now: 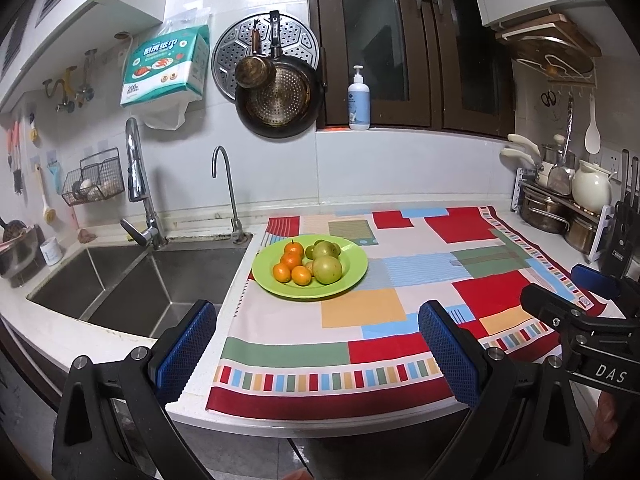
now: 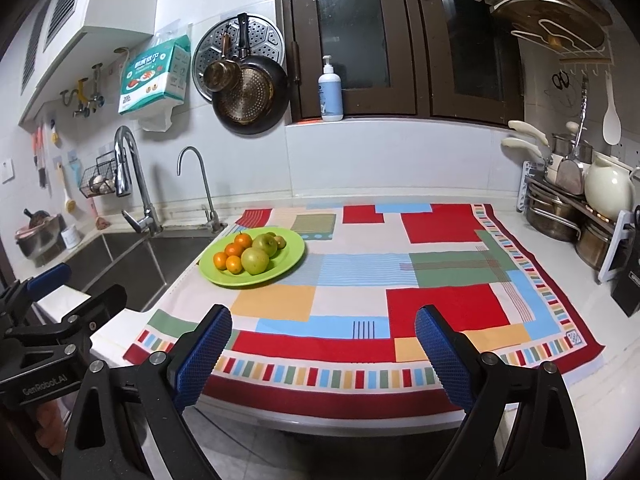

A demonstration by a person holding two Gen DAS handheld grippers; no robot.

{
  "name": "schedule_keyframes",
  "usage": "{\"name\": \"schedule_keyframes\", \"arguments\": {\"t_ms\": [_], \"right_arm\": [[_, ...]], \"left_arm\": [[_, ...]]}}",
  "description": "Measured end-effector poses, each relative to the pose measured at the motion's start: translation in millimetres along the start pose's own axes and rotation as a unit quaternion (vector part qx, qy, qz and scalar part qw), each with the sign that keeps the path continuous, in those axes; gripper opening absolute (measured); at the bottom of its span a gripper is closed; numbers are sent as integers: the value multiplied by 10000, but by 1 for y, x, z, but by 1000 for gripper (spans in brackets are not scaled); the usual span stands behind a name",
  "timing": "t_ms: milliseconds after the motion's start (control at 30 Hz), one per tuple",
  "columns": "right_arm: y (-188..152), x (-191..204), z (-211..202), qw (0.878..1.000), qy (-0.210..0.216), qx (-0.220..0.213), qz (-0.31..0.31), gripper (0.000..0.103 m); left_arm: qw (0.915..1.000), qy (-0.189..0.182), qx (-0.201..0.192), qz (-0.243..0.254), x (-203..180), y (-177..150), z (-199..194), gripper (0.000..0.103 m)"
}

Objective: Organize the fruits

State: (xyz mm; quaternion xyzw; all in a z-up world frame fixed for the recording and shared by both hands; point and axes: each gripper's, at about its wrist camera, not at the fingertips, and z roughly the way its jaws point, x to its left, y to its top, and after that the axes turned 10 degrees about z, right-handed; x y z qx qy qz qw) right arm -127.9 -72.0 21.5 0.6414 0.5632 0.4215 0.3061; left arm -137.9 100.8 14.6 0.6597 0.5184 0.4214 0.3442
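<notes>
- Left wrist view is showing the left tongs [image 1: 316, 348] hanging with their blue pads wide apart and nothing between them, just off the near edge of the white worktop [image 1: 48, 320].
- Straight ahead of them, slightly left of centre, the round lime-green plate [image 1: 352, 276] is sitting on the far left part of the patchwork cloth of red, blue, green and orange blocks [image 1: 360, 352], right beside the steel sink [image 1: 132, 280].
- On that plate the small orange mandarins [image 1: 292, 266] are lying on the left half and the larger yellow-green pears [image 1: 327, 269] on the right half, touching one another.
- At the right margin of this view the right tongs [image 1: 576, 292] are sitting beside the left ones, nearer the cloth's right border.
- Right wrist view is showing the right tongs [image 2: 324, 350] also spread apart and holding nothing, pointing at the cloth's middle.
- From here the plate [image 2: 294, 254] is lying ahead and clearly off to the left, with bare cloth stretching to its right.
- At the left margin here the left tongs [image 2: 52, 284] are sitting on the plate's side.
- Judging from both views, the left tongs are lining up more directly with the fruit, while the right ones are facing the open cloth; the fruits are roundish, so no long axis is governing the grasp.
</notes>
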Motion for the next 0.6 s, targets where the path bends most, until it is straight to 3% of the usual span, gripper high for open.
{"name": "schedule_keyframes", "arguments": {"t_ms": [600], "right_arm": [[-1, -8, -7, 10000, -68, -19, 15, 94]], "left_arm": [[9999, -88, -54, -1, -8, 1, -4, 103]]}}
